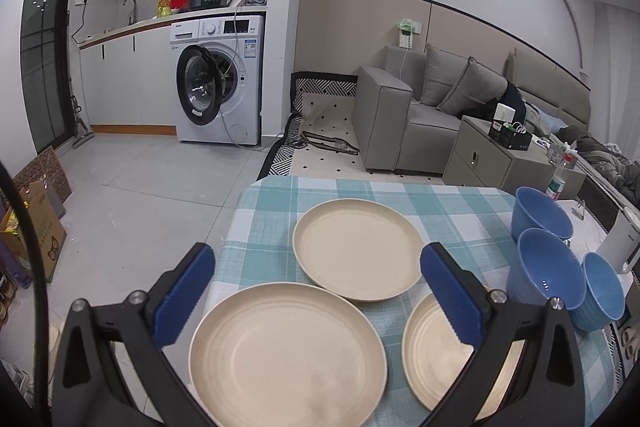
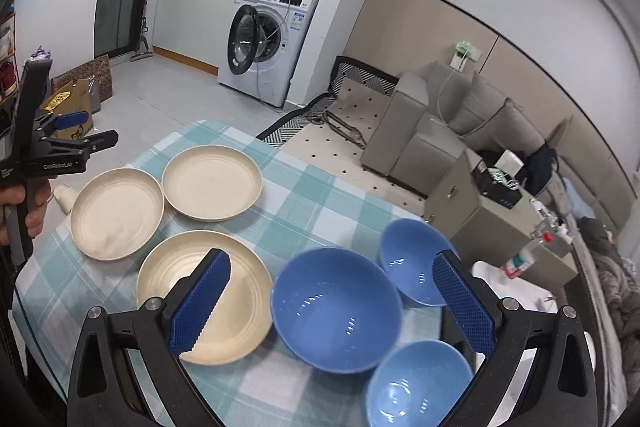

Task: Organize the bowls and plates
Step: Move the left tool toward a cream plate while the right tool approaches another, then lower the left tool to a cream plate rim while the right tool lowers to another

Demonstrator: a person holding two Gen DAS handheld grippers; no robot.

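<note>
I hold the left gripper (image 1: pixel 318 291) above the near left part of the table (image 1: pixel 460 203), its blue-padded jaws spread wide and gripping nothing. Three cream plates lie on the teal checked tablecloth (image 1: pixel 272 203): the near left plate (image 1: pixel 286 355) sits below and between the jaws, the far plate (image 1: pixel 358 253) lies beyond it with its near rim overlapping the near left plate's edge, and the near right plate (image 1: pixel 434 351) is partly hidden behind the right finger.

I hold the right gripper (image 2: pixel 332 301) over the right half of the table, jaws likewise wide and empty. Between them lies the large blue bowl (image 2: pixel 336 309), slightly blurred. A second blue bowl (image 2: pixel 412 263) stands just beyond it to the right, and a third blue bowl (image 2: pixel 418 385) sits nearest, at the lower right. All three are upright and close together.

In the right wrist view a person's hand (image 2: pixel 24 203) grips the left gripper's handle at the far left edge. A washing machine (image 1: pixel 220 83) with its door ajar and a grey sofa (image 1: pixel 432 107) stand beyond the table.
</note>
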